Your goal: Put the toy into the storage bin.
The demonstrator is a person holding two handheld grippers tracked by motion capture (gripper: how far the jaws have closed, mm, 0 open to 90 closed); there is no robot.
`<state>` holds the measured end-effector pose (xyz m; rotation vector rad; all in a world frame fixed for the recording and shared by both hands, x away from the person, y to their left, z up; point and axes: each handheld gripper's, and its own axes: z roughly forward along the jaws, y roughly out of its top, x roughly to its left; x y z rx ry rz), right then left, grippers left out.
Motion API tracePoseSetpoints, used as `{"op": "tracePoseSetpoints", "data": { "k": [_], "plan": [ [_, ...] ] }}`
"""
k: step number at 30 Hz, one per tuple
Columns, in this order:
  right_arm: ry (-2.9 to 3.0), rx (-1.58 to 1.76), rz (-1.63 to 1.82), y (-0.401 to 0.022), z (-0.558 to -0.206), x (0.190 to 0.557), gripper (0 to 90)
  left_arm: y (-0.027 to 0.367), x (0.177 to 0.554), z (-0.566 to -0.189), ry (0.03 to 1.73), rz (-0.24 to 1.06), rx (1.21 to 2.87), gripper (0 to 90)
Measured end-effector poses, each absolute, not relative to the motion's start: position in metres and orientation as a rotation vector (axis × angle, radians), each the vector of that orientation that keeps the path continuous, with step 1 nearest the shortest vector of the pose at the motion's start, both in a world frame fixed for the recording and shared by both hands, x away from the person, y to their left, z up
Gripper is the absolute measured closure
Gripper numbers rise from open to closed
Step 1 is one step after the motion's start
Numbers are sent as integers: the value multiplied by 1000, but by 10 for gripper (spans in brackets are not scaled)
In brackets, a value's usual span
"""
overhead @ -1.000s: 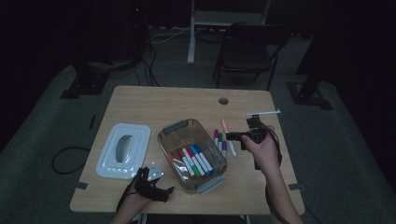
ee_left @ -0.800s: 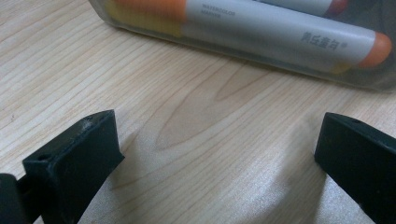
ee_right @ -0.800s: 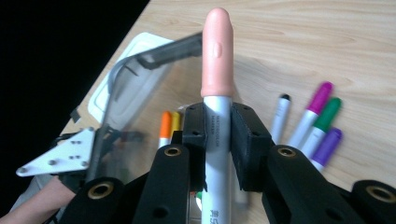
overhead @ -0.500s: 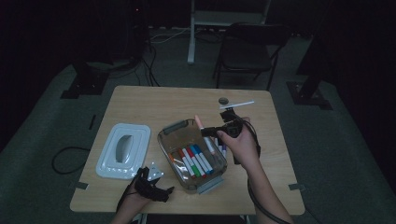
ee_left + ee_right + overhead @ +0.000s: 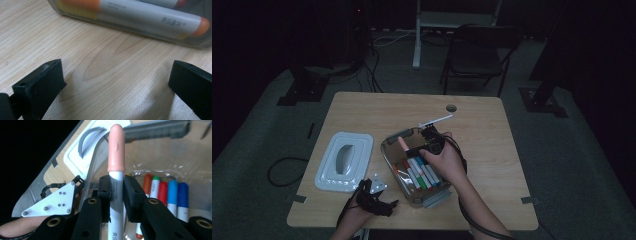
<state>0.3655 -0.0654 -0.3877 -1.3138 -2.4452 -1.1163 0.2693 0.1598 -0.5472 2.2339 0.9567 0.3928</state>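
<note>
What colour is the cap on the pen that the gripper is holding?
The cap is a pale peachy pink, on a pen with a grey-white barrel. The right gripper view shows it best.

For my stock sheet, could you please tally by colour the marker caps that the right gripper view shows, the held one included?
Peach cap, on the marker in the right gripper: 1
Orange cap: 1
Green cap: 1
Red cap: 1
Light blue cap: 1
Dark blue cap: 1
Total: 6
The low orange end may not be a cap, so it is not counted.
</note>
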Motion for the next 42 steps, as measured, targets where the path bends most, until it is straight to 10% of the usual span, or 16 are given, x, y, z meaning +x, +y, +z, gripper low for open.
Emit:
{"op": "tracePoseSetpoints", "data": {
  "k": [42],
  "plan": [
    [-2534, -1273, -694, -14, -471, 375, 654, 160, 269, -547, 957, 394, 2232, 6]
  ]
}}
